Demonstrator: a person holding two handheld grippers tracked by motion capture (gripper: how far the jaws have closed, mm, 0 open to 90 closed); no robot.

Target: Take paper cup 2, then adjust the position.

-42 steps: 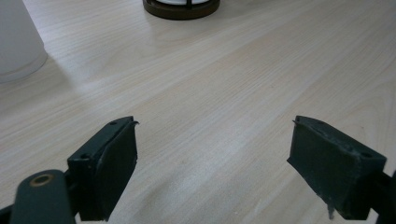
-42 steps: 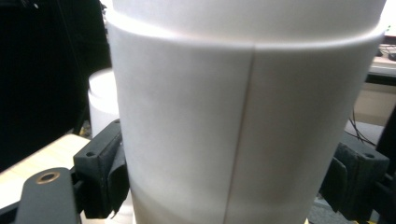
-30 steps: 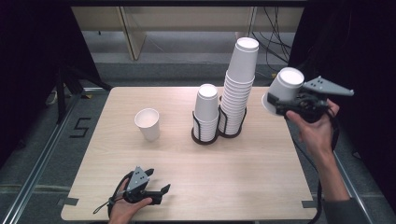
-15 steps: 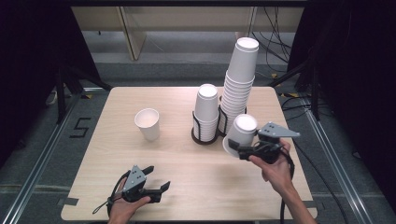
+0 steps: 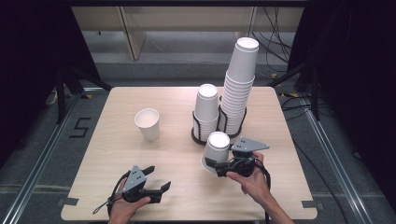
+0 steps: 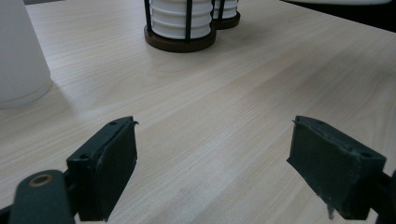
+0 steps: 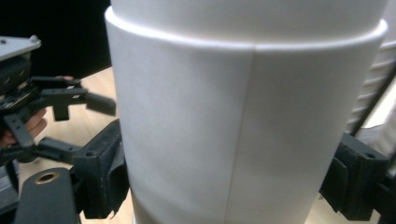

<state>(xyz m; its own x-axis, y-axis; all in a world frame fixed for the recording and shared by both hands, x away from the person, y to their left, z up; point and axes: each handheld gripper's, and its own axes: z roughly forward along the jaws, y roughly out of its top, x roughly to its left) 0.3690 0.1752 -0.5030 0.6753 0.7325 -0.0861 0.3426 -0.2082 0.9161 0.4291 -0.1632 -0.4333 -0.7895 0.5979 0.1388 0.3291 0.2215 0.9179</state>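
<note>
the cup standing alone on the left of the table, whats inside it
The lone cup stands upright with its mouth open, and the high view shows only white inner wall, no contents. Its bottom is hidden by the near rim, so something small down there cannot be ruled out.

left gripper (image 5: 156, 179): low at near edge — jaws apart, nothing between
right gripper (image 5: 212, 164): jaws clamped, tilted left

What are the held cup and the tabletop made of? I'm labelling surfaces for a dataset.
The held cup looks like matte white paper, with a vertical seam down its wall. The tabletop appears to be light wood or wood-look laminate, with printed-looking grain.
</note>
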